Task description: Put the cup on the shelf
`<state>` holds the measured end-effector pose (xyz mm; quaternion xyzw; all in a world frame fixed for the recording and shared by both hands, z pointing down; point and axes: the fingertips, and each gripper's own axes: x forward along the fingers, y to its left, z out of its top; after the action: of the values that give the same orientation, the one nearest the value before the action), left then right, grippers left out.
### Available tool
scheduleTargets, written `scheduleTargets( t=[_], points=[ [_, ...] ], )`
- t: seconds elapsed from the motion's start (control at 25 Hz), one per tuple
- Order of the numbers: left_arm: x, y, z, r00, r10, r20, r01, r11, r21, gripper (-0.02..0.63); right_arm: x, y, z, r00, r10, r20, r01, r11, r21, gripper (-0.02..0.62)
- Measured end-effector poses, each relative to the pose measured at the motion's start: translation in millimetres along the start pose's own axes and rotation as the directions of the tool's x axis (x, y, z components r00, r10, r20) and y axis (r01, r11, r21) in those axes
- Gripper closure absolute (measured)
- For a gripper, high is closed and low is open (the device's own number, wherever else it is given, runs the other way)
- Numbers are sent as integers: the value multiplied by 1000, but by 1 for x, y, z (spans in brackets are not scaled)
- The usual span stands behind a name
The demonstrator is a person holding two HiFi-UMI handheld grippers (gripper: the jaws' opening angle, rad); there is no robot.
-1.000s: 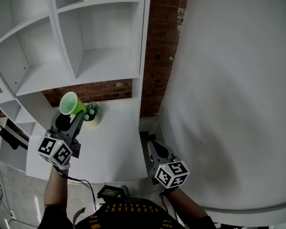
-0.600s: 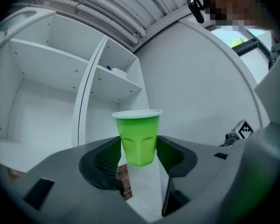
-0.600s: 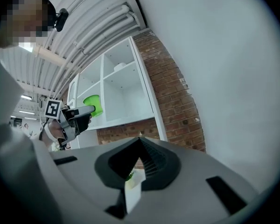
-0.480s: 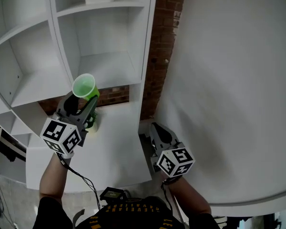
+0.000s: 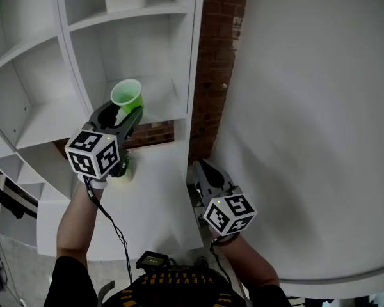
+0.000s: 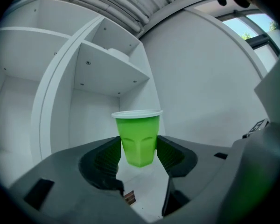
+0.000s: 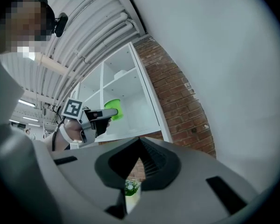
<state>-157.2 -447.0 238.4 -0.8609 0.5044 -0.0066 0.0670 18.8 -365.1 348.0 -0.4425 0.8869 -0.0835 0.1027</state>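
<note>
Green cup (image 5: 127, 96), upright so its base can meet the board, is clamped low on its wall by the left tongs (image 6: 139, 149) and hangs at the mouth of a shelf (image 5: 162, 102) compartment, not yet set down. Right tongs (image 5: 203, 171) rest closed, empty, well below.

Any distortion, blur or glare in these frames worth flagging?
Head view: sharp, even light; the shelf uprights bow from the wide lens. Left gripper view: strong fisheye with black corners; green cup crisp in the left gripper; bright window at top right, no glare on the cup. Right gripper view: same fisheye, the brick wall curves; mosaic patch at top left.
</note>
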Motion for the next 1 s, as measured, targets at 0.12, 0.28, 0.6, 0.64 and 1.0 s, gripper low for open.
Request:
scheduleTargets(
  t=[0.12, 0.28, 0.6, 0.64, 1.0],
  points=[
    [20, 0, -10, 998, 25, -52, -25, 1000, 0, 364, -2, -6, 0, 1000, 22, 2, -22, 1000, 19, 589],
    [39, 3, -28, 988, 73, -137, -72, 997, 10, 364, -6, -18, 4, 999, 35, 15, -36, 999, 25, 589],
    [54, -5, -45, 971, 137, -194, -136, 991, 17, 364, -14, -44, 13, 998, 37, 43, -39, 998, 46, 589],
    [56, -5, -45, 970, 145, -197, -144, 989, 19, 364, -14, -45, 12, 998, 41, 42, -43, 998, 52, 589],
    [77, 3, -57, 935, 179, -306, -169, 984, 59, 364, -12, -55, 3, 998, 58, 30, -60, 996, 64, 589]
  ],
)
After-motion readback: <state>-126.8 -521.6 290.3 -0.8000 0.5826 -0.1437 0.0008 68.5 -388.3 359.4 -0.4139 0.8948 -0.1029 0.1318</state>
